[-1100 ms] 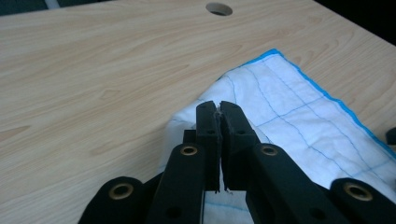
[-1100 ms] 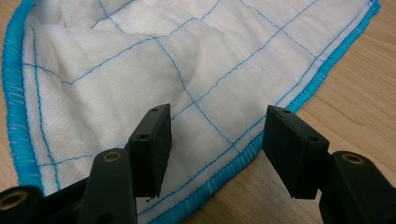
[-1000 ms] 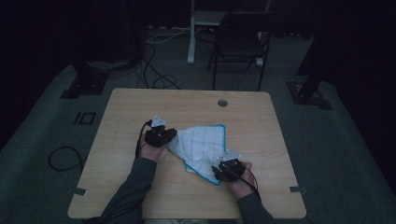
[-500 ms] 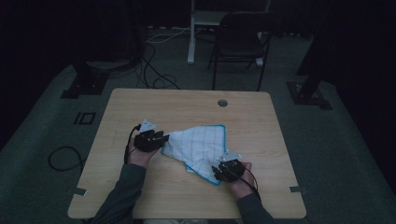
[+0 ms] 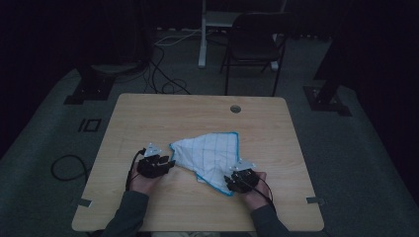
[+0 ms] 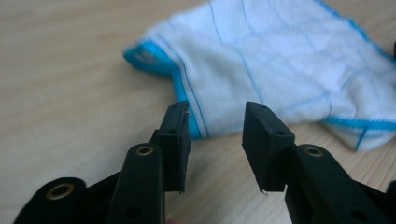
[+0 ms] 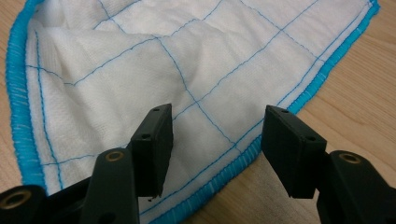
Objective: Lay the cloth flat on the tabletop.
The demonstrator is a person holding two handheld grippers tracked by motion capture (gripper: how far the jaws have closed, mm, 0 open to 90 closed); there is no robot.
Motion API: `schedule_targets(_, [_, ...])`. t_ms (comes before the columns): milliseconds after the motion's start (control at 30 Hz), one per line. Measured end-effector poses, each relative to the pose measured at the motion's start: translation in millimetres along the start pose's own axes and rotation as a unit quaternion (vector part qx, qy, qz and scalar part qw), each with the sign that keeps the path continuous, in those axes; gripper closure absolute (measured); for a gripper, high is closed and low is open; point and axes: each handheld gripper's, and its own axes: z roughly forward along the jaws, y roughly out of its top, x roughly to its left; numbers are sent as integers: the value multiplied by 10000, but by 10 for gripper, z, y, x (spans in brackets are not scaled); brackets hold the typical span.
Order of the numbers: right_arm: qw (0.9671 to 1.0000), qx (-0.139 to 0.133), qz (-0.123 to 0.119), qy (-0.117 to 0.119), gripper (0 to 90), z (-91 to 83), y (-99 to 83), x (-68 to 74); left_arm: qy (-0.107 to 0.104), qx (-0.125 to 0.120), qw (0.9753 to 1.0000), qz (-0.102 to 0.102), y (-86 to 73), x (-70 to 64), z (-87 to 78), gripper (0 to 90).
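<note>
A white cloth (image 5: 210,154) with a thin blue grid and a bright blue hem lies crumpled on the wooden table (image 5: 197,116). My left gripper (image 5: 169,163) sits just off the cloth's left edge, open, with nothing between its jaws. In the left gripper view the cloth (image 6: 280,60) lies just beyond the left gripper (image 6: 215,123), its hem near the left jaw. My right gripper (image 5: 230,181) rests at the cloth's near corner, open. In the right gripper view the right gripper (image 7: 217,122) hovers over the cloth (image 7: 187,70), its jaws straddling the hemmed edge.
A round cable hole (image 5: 235,108) sits near the table's far edge. A dark chair (image 5: 254,47) and a white post (image 5: 202,34) stand behind the table. Cables (image 5: 66,168) trail on the floor to the left.
My left gripper has let go of the cloth's left corner and drawn back left and toward me. The cloth has settled flat. My right gripper has barely moved.
</note>
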Motion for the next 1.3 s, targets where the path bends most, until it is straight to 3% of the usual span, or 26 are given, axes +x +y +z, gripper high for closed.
schedule_targets(200, [10000,-18,7,17,441,2,-5,-4,34,118,9999,-60,33,6,199,559])
schedule_targets(367, [10000,-24,58,46,441,1,-12,-10,96,154,9998,5,70,-24,309,541])
schedule_targets(400, [10000,-30,60,48,441,2,-13,-10,93,162,9998,-12,82,-29,320,559])
schedule_targets(533, [10000,-36,74,57,441,2,-14,-11,89,253,9996,74,144,-91,345,787])
schedule_targets(633, [9999,-43,84,69,443,2,-16,-13,39,55,9999,113,203,-160,266,845])
schedule_targets(833, [9999,-50,72,74,442,3,-17,-18,-66,-417,9990,176,404,-240,7,854])
schedule_targets(967, [9999,-50,58,74,437,3,-18,-22,-91,-629,9975,321,526,-333,-184,855])
schedule_targets(1067, [9999,-54,59,80,436,4,-20,-27,-150,-697,9967,381,582,-400,-237,855])
schedule_targets(1300, [9999,-65,70,79,431,5,-22,-28,-225,-708,9966,368,641,-469,-164,853])
